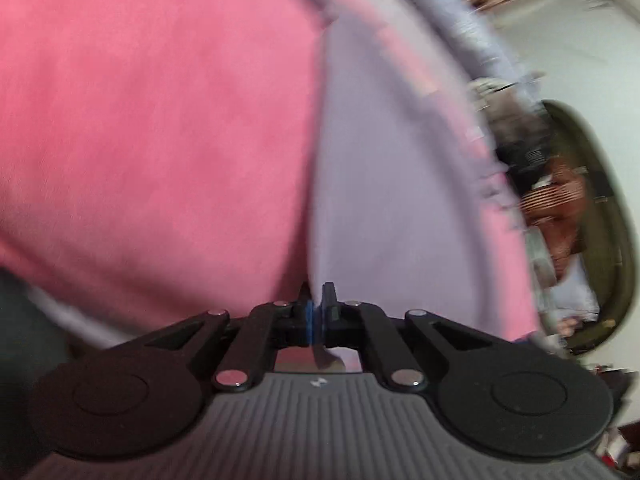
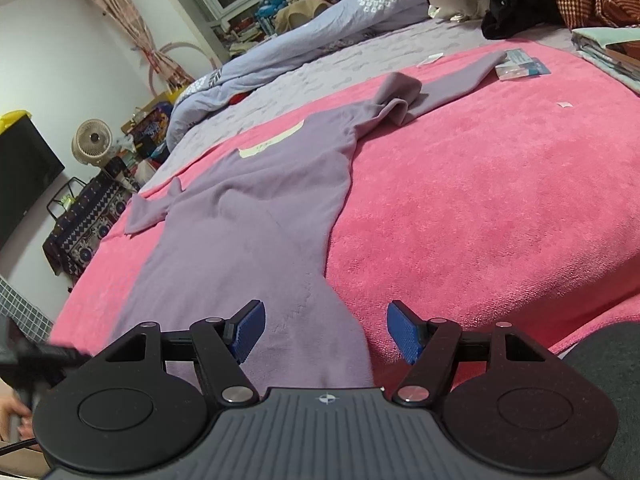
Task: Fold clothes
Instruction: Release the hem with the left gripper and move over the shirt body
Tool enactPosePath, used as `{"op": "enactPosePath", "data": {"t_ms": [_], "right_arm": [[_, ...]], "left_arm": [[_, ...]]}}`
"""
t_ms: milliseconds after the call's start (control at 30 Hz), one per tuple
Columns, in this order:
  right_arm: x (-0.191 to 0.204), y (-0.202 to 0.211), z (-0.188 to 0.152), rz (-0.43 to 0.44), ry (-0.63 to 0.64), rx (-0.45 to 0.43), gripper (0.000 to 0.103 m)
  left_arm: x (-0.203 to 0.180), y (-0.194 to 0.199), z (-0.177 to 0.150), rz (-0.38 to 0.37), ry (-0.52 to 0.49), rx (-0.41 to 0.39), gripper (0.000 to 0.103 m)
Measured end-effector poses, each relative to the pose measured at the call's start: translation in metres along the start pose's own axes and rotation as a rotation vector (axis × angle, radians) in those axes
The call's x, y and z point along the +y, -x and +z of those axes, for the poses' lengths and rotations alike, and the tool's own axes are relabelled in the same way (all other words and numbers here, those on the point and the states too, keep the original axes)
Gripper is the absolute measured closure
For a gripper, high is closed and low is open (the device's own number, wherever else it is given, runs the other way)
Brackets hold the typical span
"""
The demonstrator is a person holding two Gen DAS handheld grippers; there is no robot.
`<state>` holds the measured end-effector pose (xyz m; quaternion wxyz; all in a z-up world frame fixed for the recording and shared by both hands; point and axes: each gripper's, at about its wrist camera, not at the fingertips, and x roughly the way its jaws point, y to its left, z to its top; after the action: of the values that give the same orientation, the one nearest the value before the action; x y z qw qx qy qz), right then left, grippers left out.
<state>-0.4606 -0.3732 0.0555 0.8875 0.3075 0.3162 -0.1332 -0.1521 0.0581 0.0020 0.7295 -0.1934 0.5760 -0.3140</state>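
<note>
A lilac long-sleeved garment (image 2: pixel 256 216) lies spread flat on a pink blanket (image 2: pixel 480 184) on the bed, one sleeve bunched at the far right, a pale label at its neck. My right gripper (image 2: pixel 324 334) is open, its blue pads on either side of the garment's near hem, low over it. In the blurred left wrist view my left gripper (image 1: pixel 316 312) is shut on an edge of the lilac garment (image 1: pixel 392 184), with the pink blanket (image 1: pixel 160 140) behind.
A blue quilt (image 2: pixel 304 44) and dark clothes (image 2: pixel 516 0) lie at the bed's far side. Folded cloth (image 2: pixel 608 52) and a packet (image 2: pixel 520 66) sit at the far right. A fan (image 2: pixel 90 142) and patterned-covered stand (image 2: pixel 84 224) are left of the bed.
</note>
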Motion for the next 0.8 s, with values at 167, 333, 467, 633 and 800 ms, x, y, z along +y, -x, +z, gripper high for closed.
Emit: {"op": "enactPosePath", "data": {"t_ms": [167, 333, 467, 633, 800], "right_arm": [[0.0, -0.002, 0.012, -0.017, 0.034, -0.021, 0.034], [0.001, -0.009, 0.039, -0.051, 0.088, -0.074, 0.033], [0.003, -0.029, 0.078, -0.11, 0.169, -0.143, 0.031], [0.013, -0.084, 0.139, -0.164, 0.28, -0.187, 0.031], [0.048, -0.161, 0.2, -0.167, 0.531, -0.196, 0.031]], "left_arm": [[0.0, 0.013, -0.006, 0.078, -0.049, -0.026, 0.103], [-0.009, 0.034, -0.007, 0.276, -0.197, -0.036, 0.098], [-0.033, 0.082, 0.002, 0.384, -0.333, -0.2, 0.1], [-0.12, 0.036, 0.018, 0.232, -0.621, -0.222, 0.059], [-0.199, -0.086, 0.016, 0.008, -0.856, -0.058, 0.059]]}}
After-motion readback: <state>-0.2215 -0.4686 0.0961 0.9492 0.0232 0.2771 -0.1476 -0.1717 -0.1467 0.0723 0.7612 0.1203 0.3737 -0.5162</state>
